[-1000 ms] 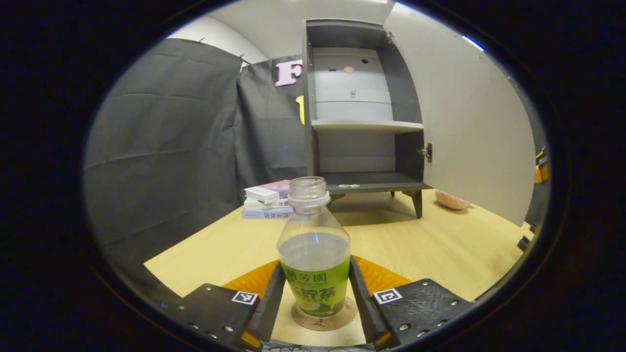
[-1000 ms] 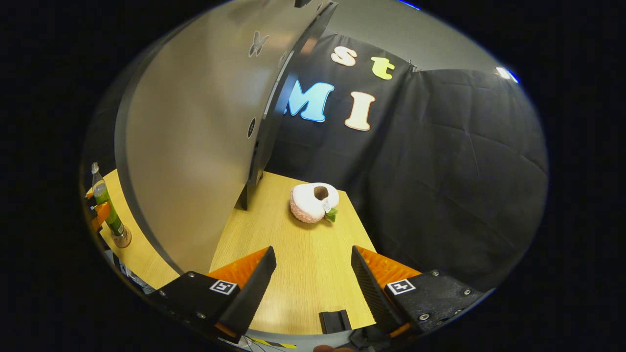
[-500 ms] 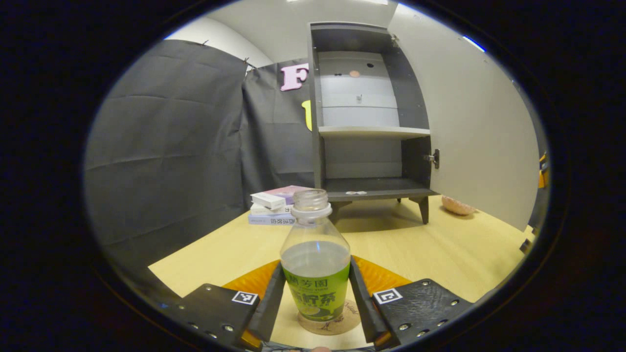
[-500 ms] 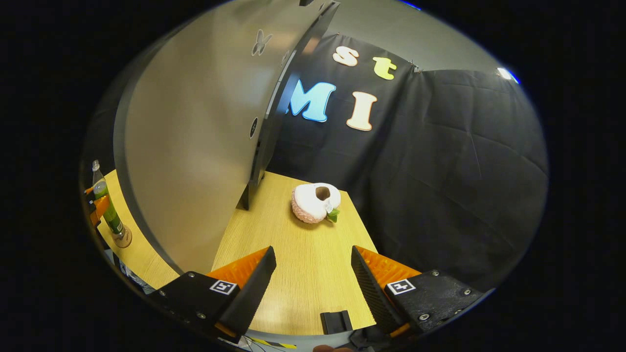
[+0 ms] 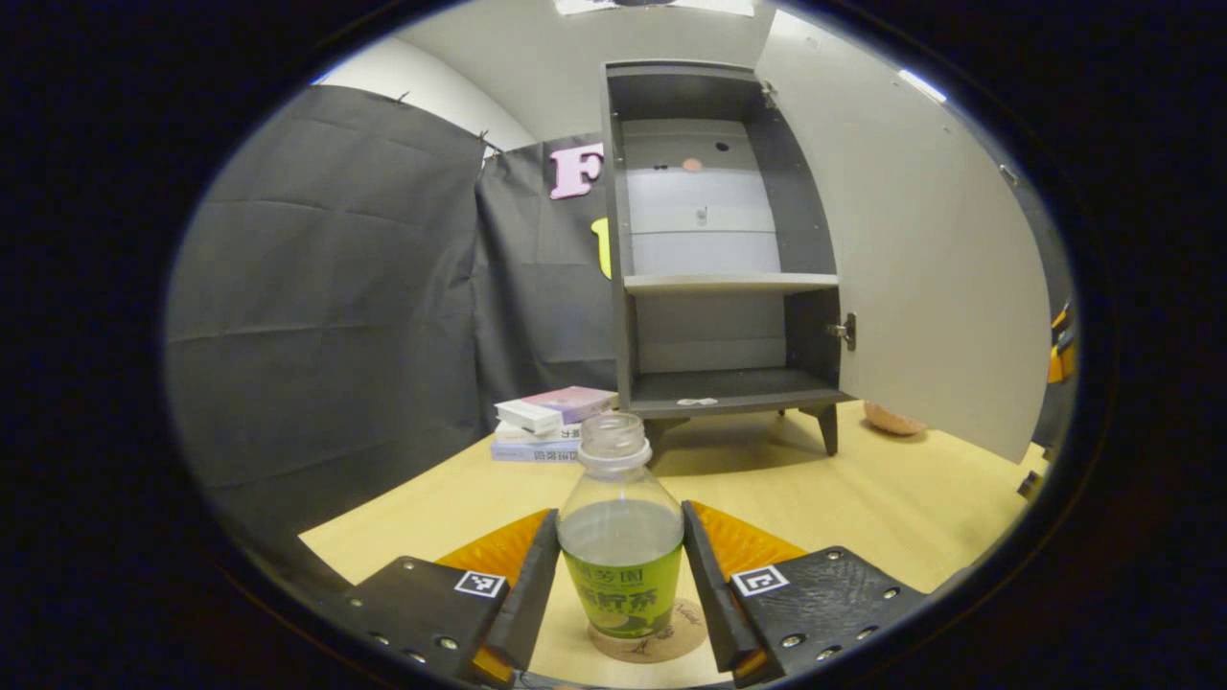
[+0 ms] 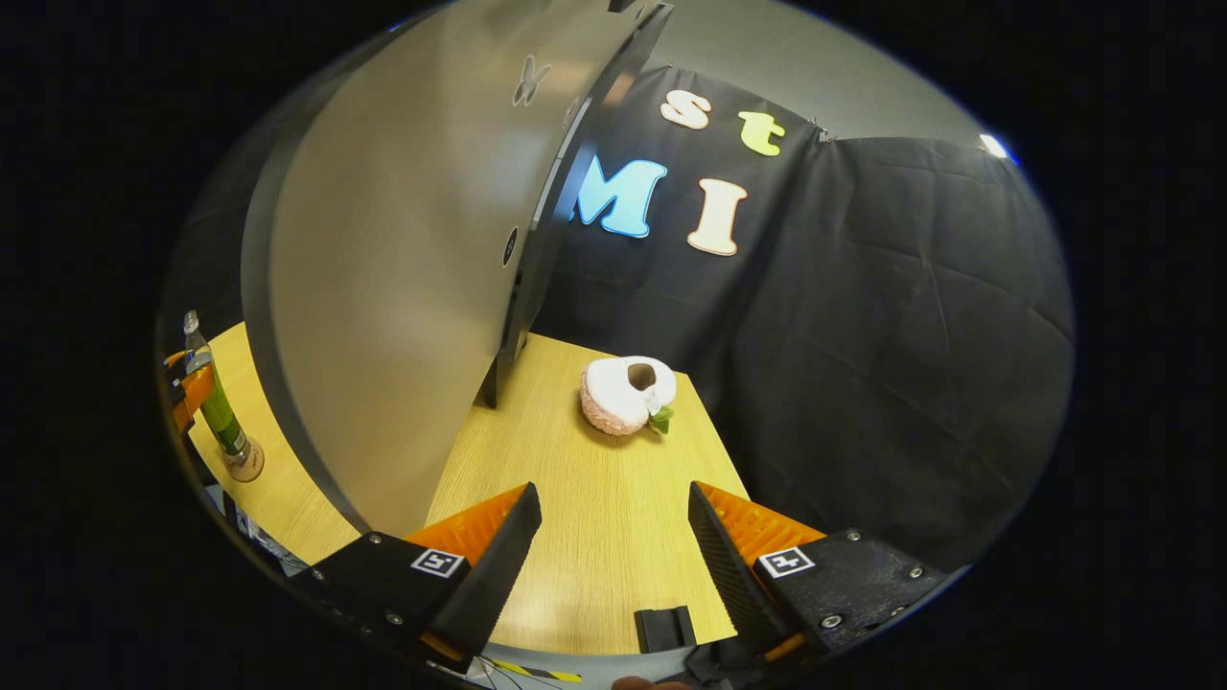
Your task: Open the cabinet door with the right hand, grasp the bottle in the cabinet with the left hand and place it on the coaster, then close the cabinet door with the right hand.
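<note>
Yellow bench (image 5: 863, 498) holds the coaster (image 5: 648, 640), and your bottle (image 5: 621, 546) stands on it. Your left hand-held gripper (image 5: 621, 599) hugs the bottle; I cannot tell if both fingers press. Let go slowly so it stays upright. Your right hand-held gripper (image 6: 613, 551) is spread wide, holding nothing, beside the open door (image 6: 403, 287).
</note>
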`<state>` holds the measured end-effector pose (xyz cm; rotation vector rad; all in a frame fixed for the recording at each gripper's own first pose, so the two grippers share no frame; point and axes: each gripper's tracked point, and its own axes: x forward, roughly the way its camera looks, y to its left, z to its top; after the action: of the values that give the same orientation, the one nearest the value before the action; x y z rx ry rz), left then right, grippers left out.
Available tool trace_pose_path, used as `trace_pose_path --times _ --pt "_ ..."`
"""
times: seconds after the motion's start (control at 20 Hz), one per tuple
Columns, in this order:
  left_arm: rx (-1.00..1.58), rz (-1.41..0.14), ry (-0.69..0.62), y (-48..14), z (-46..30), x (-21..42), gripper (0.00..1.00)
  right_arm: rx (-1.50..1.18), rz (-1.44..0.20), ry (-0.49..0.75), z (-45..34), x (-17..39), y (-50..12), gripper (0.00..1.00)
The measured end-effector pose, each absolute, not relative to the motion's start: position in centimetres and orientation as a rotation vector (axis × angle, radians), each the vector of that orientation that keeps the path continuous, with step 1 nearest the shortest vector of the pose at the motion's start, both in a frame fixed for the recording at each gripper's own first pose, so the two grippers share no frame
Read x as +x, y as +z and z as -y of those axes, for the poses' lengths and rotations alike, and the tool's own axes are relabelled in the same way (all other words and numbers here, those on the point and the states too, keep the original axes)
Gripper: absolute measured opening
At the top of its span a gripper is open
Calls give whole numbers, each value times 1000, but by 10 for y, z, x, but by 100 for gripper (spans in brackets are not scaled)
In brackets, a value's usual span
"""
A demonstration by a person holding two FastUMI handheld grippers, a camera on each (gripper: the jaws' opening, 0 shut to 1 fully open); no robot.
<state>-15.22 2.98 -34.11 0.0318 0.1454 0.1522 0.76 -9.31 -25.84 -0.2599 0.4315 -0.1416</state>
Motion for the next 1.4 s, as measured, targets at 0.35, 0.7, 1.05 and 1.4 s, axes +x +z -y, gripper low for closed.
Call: trace_pose_path --times 0.35,0.7,1.05,1.4 --pt "69 -70 131 -297 -26 -147 66 -236 -406 -170 101 7 -247 96" --pt "100 -2 128 -223 -23 -143 74 -204 -372 -189 109 4 -228 96" --pt "11 29 -30 -109 22 -121 75 -76 -292 -209 129 4 -160 96" --pt "92 8 -105 -53 53 -104 70 55 -146 -185 128 -1 -60 95"
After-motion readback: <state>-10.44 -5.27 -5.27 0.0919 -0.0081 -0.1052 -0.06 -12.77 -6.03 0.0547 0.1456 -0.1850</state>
